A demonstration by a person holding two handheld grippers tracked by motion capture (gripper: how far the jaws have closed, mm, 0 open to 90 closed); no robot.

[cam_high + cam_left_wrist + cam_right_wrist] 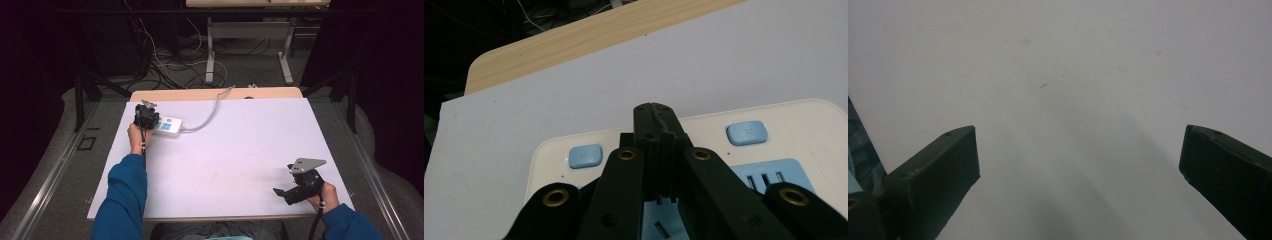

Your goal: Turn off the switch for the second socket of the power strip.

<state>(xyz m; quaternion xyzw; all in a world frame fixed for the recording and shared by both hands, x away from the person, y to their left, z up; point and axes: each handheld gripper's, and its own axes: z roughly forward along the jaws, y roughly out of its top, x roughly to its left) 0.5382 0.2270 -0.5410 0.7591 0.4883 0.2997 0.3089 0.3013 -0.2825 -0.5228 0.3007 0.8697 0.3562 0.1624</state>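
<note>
A white power strip [169, 126] with blue sockets and blue buttons lies at the far left of the white board, its grey cable [210, 114] running off toward the back. My left gripper [146, 116] hovers over its left end. In the left gripper view the jaws are pressed together, tips [653, 112] above the strip [804, 135] between two blue buttons [585, 155] [747, 133], with nothing held. My right gripper [286, 192] rests near the front right corner, jaws wide apart [1078, 160] over the bare board.
The white board [240, 155] covers a wooden table [215, 93] whose edge shows at the back. Beyond it stand the metal legs of another table [210, 47] and tangled cables [165, 65] on the floor. Blue sleeves [125, 195] enter from the bottom.
</note>
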